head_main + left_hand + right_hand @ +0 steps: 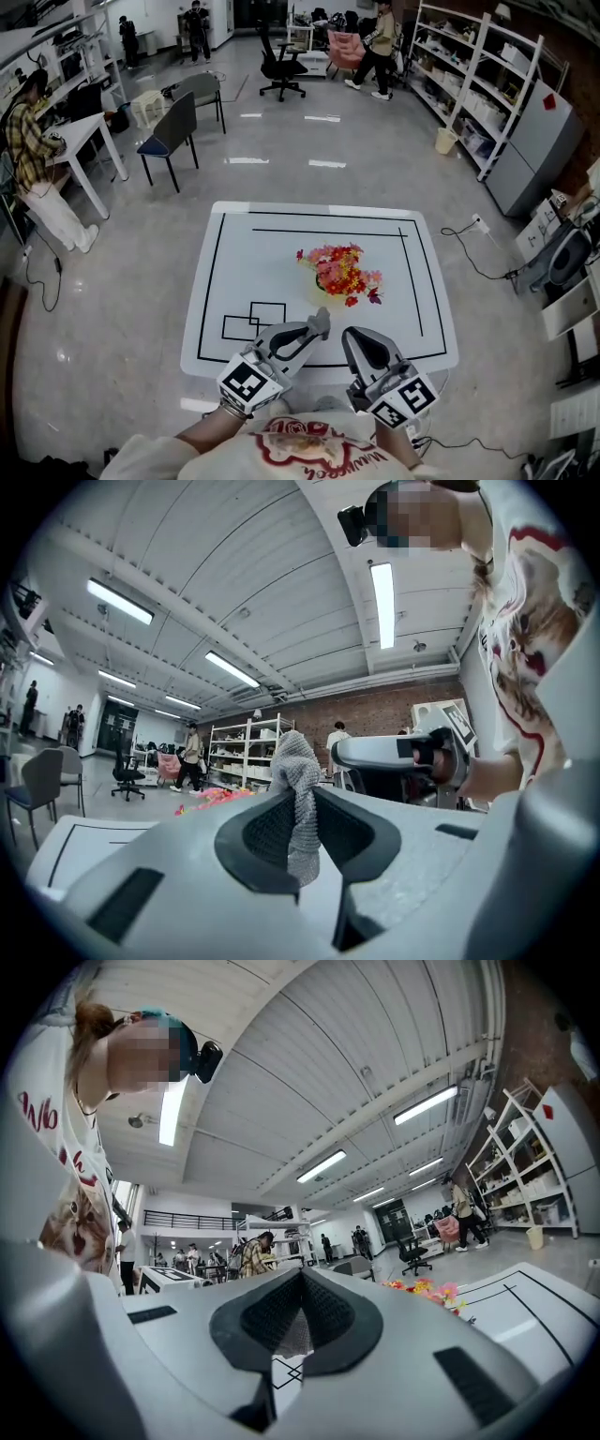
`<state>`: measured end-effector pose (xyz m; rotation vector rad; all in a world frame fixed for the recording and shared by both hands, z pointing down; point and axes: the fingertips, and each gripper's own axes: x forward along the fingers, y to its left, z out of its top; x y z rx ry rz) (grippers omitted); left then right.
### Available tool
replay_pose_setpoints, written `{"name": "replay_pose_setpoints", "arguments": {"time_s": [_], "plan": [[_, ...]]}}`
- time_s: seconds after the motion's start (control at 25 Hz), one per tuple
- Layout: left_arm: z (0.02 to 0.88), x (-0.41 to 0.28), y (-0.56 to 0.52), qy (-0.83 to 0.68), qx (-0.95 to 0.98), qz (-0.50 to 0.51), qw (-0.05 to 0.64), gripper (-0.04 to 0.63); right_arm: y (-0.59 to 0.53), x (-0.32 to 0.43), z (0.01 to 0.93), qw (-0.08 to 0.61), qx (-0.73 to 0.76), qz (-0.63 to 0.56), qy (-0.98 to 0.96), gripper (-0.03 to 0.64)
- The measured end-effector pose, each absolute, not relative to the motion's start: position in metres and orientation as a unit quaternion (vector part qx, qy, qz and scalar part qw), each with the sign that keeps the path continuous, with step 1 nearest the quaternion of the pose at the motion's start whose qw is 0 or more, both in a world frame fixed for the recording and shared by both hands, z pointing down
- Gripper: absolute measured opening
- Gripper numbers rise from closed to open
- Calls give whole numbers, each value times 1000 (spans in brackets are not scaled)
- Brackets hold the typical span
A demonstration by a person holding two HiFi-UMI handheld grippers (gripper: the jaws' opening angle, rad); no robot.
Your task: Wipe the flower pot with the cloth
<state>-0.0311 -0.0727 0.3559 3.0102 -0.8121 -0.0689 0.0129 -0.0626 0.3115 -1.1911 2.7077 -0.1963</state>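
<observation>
Left hand-held gripper (320, 327) pinches cloth (296, 794); flower pot (320, 292) holds flowers (341, 267).

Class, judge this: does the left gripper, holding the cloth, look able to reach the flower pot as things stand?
Probably yes. The left gripper, shut on the cloth, is just short of the flower pot, with only bare table between them.

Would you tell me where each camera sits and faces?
Head view: on the head, steeply down at table, flower pot; left gripper, right gripper show.
Left gripper view: on left gripper, level along jaws clamping cloth; right gripper, shirt show.
Right gripper view: on right gripper, level along its jaws; shirt shows.
All share the flowers.
</observation>
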Motion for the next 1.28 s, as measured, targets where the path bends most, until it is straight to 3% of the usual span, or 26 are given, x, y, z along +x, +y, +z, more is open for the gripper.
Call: {"name": "replay_pose_setpoints", "arguments": {"time_s": [0.56,1.28], "plan": [[327,13,-12,-314,949,-37,-1,55,-7,62,294,99,-367,-42,924,-2],[337,85,150,-384,921,-54,27,54,142,129,305,75,-320,-40,944,-2]]}}
